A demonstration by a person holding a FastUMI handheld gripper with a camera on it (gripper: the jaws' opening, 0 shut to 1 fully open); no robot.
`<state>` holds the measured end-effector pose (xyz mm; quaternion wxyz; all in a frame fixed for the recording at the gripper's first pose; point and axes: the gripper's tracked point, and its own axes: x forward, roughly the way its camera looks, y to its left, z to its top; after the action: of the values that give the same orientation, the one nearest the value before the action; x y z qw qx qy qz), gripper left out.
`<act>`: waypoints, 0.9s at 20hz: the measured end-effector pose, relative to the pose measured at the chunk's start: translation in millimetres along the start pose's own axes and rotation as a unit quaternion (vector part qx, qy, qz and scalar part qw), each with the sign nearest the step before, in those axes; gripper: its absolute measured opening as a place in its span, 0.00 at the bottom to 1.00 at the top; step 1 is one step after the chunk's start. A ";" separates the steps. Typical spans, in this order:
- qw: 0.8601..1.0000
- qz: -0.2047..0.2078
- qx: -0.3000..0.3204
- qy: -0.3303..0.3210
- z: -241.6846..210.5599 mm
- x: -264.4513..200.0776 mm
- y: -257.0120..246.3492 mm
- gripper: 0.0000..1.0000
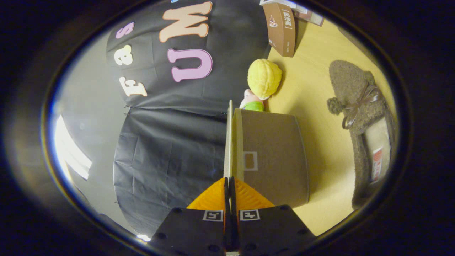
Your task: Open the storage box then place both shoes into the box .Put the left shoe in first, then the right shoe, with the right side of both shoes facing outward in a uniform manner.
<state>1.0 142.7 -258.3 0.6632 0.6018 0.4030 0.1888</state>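
Right up close, the gripper [230,185] has its two fingers pinched almost together, and a thin pale edge of the storage box lid [230,142] runs straight into the slit between them, so it looks like they're clamped on that lid flap. Whole view is rolled sideways, by the way. The lid stands just apart from the brown cardboard storage box [273,156], which sits right beside the fingers on the light wooden table [320,117]. On the box face is a small pale rectangle outline.

Beyond the box, touching its far end, a plush doll [262,81] with yellow hair and a green top lies on the table. A fuzzy brown slipper [359,117] with a ribbon bow and pompom sits well apart from the box. Further off stands a brown book [281,28].
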 end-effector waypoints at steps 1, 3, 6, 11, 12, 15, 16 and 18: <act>1.000 0.002 -0.007 0.003 -2.3 -0.2 3.6 0.03; 1.000 0.002 -0.023 0.004 -3.7 -1.0 12.7 0.03; 0.998 0.003 -0.058 0.004 -7.9 -1.6 32.3 0.04; 0.992 0.002 -0.124 0.001 -10.6 9.6 81.7 0.05; 0.991 0.001 -0.136 -0.001 -11.1 11.9 90.1 0.06; 0.987 0.005 -0.163 -0.003 -13.0 23.5 118.0 0.06; 0.985 0.006 -0.173 -0.003 -15.1 28.7 127.3 0.06; 0.982 0.009 -0.191 -0.002 -18.1 42.6 146.1 0.06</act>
<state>47.2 215.6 -131.6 0.7649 0.4684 0.3528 0.2667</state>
